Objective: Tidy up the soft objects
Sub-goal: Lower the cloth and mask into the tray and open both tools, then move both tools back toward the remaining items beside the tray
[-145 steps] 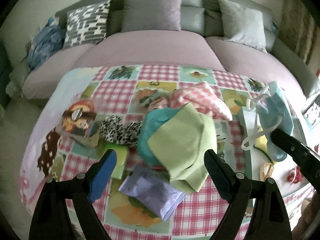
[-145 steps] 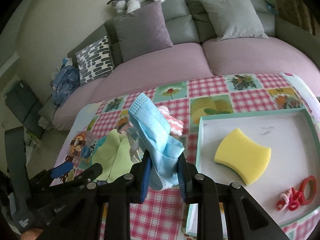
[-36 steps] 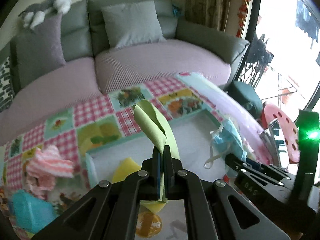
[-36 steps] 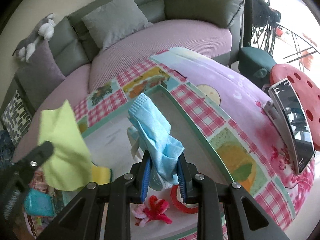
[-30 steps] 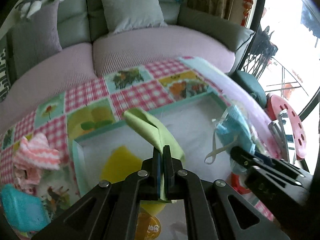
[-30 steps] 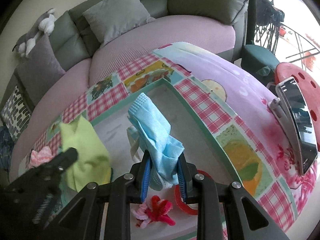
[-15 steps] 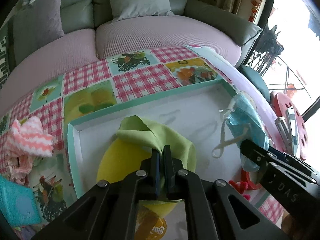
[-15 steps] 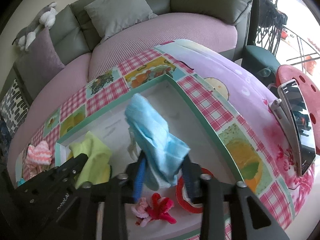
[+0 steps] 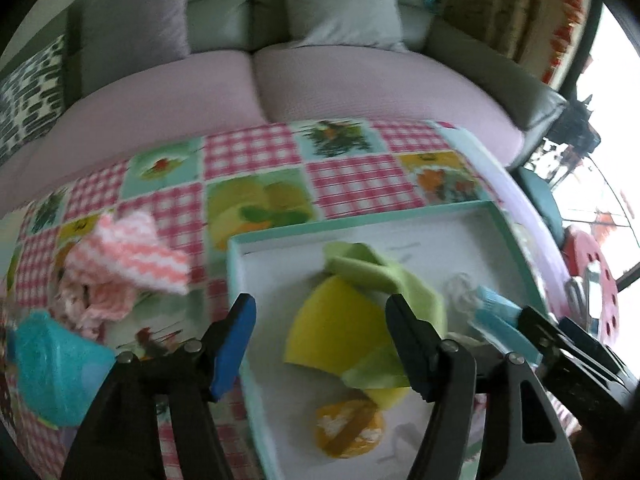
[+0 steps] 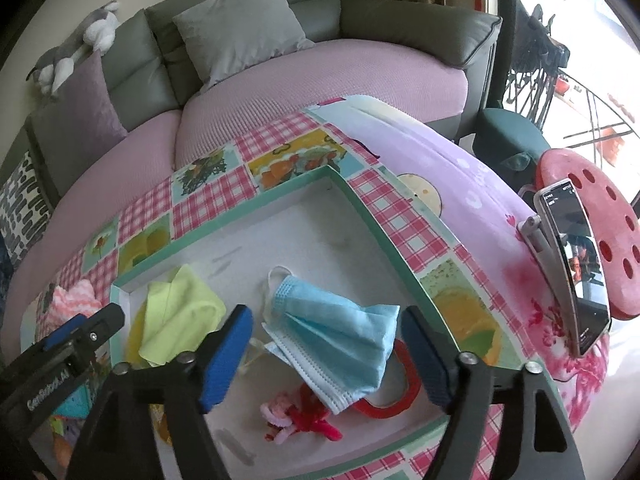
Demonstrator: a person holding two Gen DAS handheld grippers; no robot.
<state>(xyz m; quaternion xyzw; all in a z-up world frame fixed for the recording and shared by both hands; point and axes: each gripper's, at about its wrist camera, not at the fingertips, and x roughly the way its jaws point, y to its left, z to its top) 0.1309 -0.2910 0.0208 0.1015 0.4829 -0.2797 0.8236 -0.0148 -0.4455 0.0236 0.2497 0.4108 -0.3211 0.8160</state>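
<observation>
In the left wrist view my left gripper [image 9: 322, 340] hangs over the teal-rimmed tray [image 9: 236, 268] with its jaws opening. Just beyond its fingers the green cloth [image 9: 384, 276] lies loose, draped over the yellow sponge [image 9: 332, 328]. In the right wrist view my right gripper [image 10: 326, 356] is also opening. The blue face mask [image 10: 336, 332] lies flat on the tray [image 10: 360, 204] floor between its fingers, and neither pad presses on it. The green cloth [image 10: 180, 312] shows to the left there, with the left gripper [image 10: 80, 332] beside it.
A pink-and-white knitted cloth [image 9: 132, 256] and a teal object [image 9: 52, 368] lie on the checked tablecloth left of the tray. A red tape ring [image 10: 400, 396] and red-pink hair ties [image 10: 296, 420] sit in the tray. A phone on a stand [image 10: 572, 264] is at the right.
Both grippers have gone from shut to open. The green cloth dropped onto the yellow sponge and the mask fell flat into the tray. The left gripper shifted left.
</observation>
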